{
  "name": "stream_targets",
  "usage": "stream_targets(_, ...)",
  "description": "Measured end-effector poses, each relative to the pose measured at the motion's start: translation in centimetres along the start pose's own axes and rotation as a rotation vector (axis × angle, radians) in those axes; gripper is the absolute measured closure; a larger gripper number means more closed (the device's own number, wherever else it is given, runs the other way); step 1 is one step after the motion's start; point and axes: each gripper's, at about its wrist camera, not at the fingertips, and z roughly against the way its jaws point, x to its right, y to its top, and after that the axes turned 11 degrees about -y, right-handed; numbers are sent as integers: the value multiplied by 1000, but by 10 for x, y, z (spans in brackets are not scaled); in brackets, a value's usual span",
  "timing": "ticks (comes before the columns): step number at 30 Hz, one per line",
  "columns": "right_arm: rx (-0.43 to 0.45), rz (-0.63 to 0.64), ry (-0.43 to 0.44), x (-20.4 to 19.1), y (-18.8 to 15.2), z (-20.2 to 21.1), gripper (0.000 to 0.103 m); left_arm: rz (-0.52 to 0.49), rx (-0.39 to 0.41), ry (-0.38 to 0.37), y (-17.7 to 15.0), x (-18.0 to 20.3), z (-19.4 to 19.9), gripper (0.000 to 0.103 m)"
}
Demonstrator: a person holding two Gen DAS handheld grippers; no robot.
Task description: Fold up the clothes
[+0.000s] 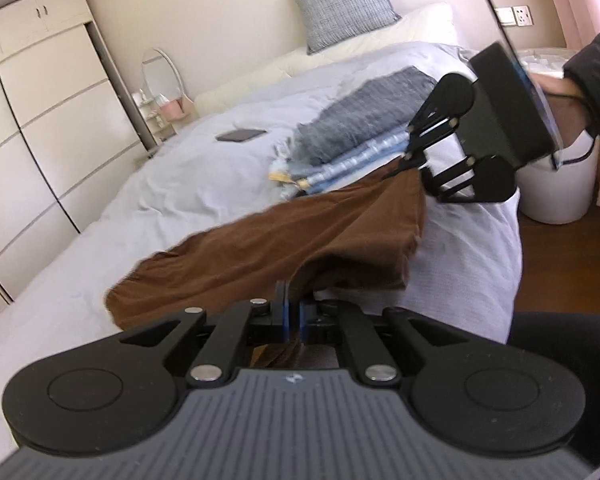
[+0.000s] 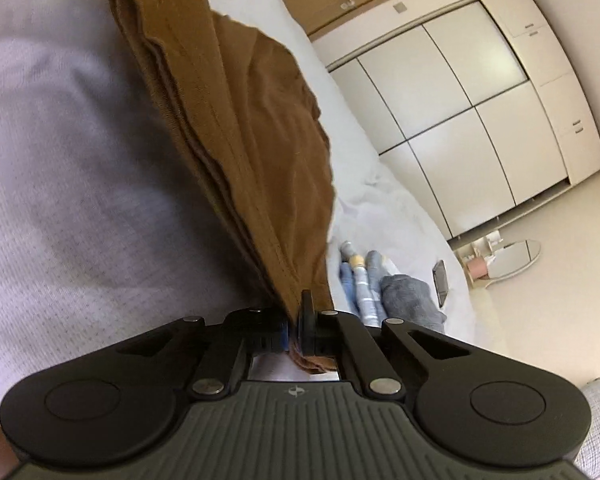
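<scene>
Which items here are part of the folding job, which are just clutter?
In the job:
- brown garment
- left hand-held gripper, shut on it
- right hand-held gripper, shut on it
- folded clothes stack

Lying about:
- phone
- blue pillow
- oval mirror

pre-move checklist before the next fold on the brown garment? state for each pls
1. Left tool shut on brown garment: ok.
2. Right tool shut on the same garment's far edge: ok.
3. Garment spread flat between the grips: not ok, it sags and bunches.
4. Folded stack beside the garment undisturbed: ok, though the right tool is close to it.
5. Phone clear of the fold area: ok.
6. Garment layers aligned at the edges: cannot tell.
</scene>
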Motion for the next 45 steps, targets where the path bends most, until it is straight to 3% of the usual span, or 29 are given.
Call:
stream_targets(6, 52, -56, 13, 44, 41, 60, 103, -89, 5, 56, -1, -10, 75, 100)
stream_targets(10, 85, -24, 122, 52, 69, 115, 103, -114, -38, 7, -16, 6, 130, 100)
stream_targets(16, 37, -4, 371, 49, 86, 176, 103, -8, -95, -136, -45, 34, 173, 100)
stream_targets(19, 23, 11, 400, 55, 93, 177, 103, 76, -69, -156, -50, 18, 171, 100)
stream_targets(23, 26, 20, 415, 73, 110, 153, 103, 234, -10, -138, -45, -36, 150, 100)
stream_targets(29, 4, -45, 501, 111, 135, 53, 103, 478, 19, -90, -51, -126, 95, 100)
stream_targets(34, -62, -130, 582, 119, 163, -35, 103, 730, -25, -87, -91, -186, 46, 100)
stream_targets(38, -120, -251, 663, 109, 164, -101, 95, 923, -53, -110, -133, -211, 19, 98)
stream_targets(42, -184, -379, 724, 96, 151, -148, 84, 996, -21, -103, -154, -218, 15, 95)
stream_targets(45, -195, -521, 774, 105, 135, -156, 84, 915, -7, -110, -149, -217, 18, 98)
